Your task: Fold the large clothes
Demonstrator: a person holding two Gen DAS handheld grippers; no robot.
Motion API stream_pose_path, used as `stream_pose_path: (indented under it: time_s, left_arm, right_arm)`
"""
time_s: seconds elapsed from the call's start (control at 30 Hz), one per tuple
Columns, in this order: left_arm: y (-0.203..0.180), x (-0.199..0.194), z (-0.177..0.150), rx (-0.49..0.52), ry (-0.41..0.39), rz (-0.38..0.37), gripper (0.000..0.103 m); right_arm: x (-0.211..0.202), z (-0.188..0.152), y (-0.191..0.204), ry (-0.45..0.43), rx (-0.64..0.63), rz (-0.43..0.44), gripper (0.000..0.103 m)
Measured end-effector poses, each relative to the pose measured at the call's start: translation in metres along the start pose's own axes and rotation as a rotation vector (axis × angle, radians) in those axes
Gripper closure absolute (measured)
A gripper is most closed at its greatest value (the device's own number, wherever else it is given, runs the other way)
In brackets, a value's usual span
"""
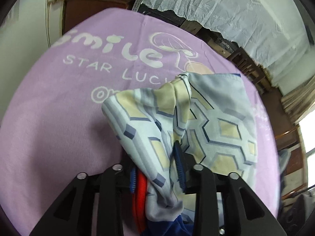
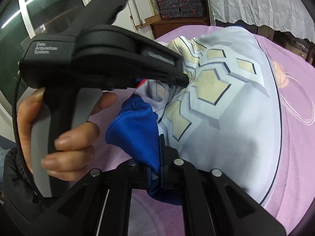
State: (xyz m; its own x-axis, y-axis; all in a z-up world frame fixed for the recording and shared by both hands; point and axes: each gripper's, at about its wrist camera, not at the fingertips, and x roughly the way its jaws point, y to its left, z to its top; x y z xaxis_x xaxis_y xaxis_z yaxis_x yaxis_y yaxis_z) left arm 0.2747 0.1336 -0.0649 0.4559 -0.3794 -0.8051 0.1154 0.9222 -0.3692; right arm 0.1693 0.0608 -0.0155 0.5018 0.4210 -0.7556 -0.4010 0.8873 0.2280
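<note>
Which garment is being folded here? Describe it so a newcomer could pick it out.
On the lilac printed blanket lies one garment, pinched by both the left gripper and the right gripper. Pale blue with yellow hexagons and a royal-blue part, it's the only patterned cloth there.

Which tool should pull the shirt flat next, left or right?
Probably the right tool: it grips the garment at its blue edge, with flat cloth ahead. The left tool holds a bunched fold.

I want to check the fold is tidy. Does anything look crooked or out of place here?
Yes. The pale blue garment with yellow hexagon print is bunched and twisted between the left gripper and right gripper, its blue and red parts crumpled, not flat on the lilac printed blanket.
</note>
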Motion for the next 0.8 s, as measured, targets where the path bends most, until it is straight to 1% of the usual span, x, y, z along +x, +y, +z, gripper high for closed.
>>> stream_pose_path:
  time_s: [0.03,0.1,0.13,0.17,0.27,0.3,0.33,0.4,0.5,0.6,0.63,0.73,0.77,0.8]
  left_arm:
    - [-0.003,0.000,-0.001,0.015,-0.008,0.021,0.064]
    - [-0.005,-0.002,-0.003,0.019,-0.013,0.040,0.060]
    - [-0.003,-0.002,-0.004,0.007,-0.012,0.040,0.056]
    - [0.002,-0.001,-0.003,-0.011,-0.009,0.034,0.054]
    - [0.009,-0.002,-0.001,-0.065,0.003,-0.007,0.052]
    - [0.010,-0.004,0.000,-0.072,0.000,-0.012,0.052]
    - [0.010,-0.008,0.001,-0.076,-0.010,-0.012,0.053]
    - [0.009,-0.020,0.002,-0.080,-0.049,-0.001,0.055]
    - [0.008,-0.044,0.003,-0.086,-0.117,-0.023,0.055]
    - [0.004,-0.069,0.001,-0.078,-0.199,-0.025,0.055]
    - [0.003,-0.073,0.002,-0.072,-0.213,-0.030,0.055]
    - [-0.011,-0.086,-0.001,-0.022,-0.262,-0.067,0.055]
    - [-0.016,-0.086,-0.002,-0.001,-0.266,-0.077,0.055]
    - [-0.024,-0.085,-0.003,0.022,-0.267,-0.081,0.055]
  right_arm:
    - [-0.001,-0.005,0.005,-0.001,-0.002,-0.003,0.100]
    - [-0.002,-0.005,0.006,0.001,-0.004,-0.001,0.099]
    - [-0.004,-0.011,0.012,0.002,-0.007,0.001,0.098]
    - [-0.005,-0.012,0.013,0.003,-0.010,0.006,0.097]
    - [-0.016,-0.016,0.016,0.006,-0.020,0.040,0.085]
    - [-0.022,-0.017,0.017,0.002,-0.025,0.051,0.076]
    - [-0.027,-0.018,0.017,-0.006,-0.030,0.059,0.067]
    - [-0.042,-0.021,0.021,-0.032,-0.047,0.068,0.060]
    - [-0.063,-0.028,0.020,-0.070,-0.063,0.065,0.059]
    - [-0.087,-0.033,0.009,-0.120,-0.037,0.074,0.059]
    - [-0.093,-0.034,0.004,-0.138,-0.023,0.077,0.059]
    - [-0.115,-0.032,-0.015,-0.206,0.027,0.062,0.059]
    - [-0.120,-0.026,-0.022,-0.226,0.045,0.035,0.059]
    - [-0.121,-0.019,-0.027,-0.226,0.056,0.015,0.059]
